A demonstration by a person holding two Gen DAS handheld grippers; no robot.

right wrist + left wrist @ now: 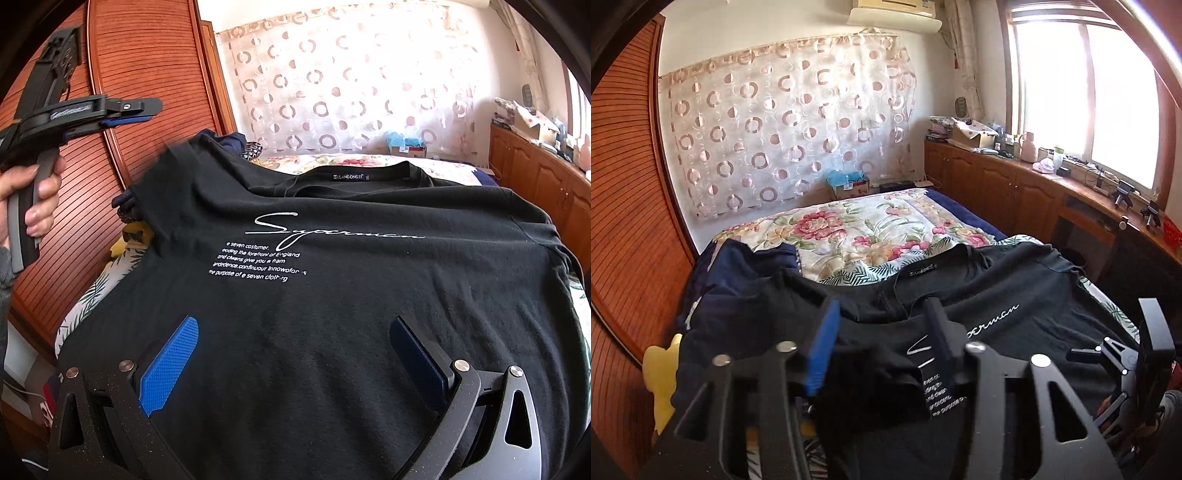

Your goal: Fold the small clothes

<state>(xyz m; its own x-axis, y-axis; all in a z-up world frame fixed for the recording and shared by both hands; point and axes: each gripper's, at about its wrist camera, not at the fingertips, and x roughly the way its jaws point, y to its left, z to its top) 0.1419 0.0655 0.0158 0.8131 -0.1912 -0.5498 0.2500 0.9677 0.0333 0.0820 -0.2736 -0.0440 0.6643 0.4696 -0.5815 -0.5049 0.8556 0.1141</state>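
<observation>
A black T-shirt (369, 295) with white script print lies front up on the bed, collar label (351, 176) at the far end. In the left wrist view the same T-shirt (1015, 288) spreads below the fingers. My right gripper (295, 354) stands wide open low over the shirt's lower half, blue pads (173, 362) apart, nothing gripped. My left gripper (149, 110) hangs in the air at the upper left, held by a person's hand (40, 199), clear of the cloth. Seen from its own camera, the left gripper (882, 306) has its jaws apart and holds nothing.
A floral bedspread (849, 229) covers the bed. Dark blue clothes (738, 266) are heaped at the shirt's left shoulder, with a yellow object (661, 373) beside them. A slatted wooden wardrobe door (624, 184) stands left. A cluttered wooden cabinet (1015, 173) runs under the window.
</observation>
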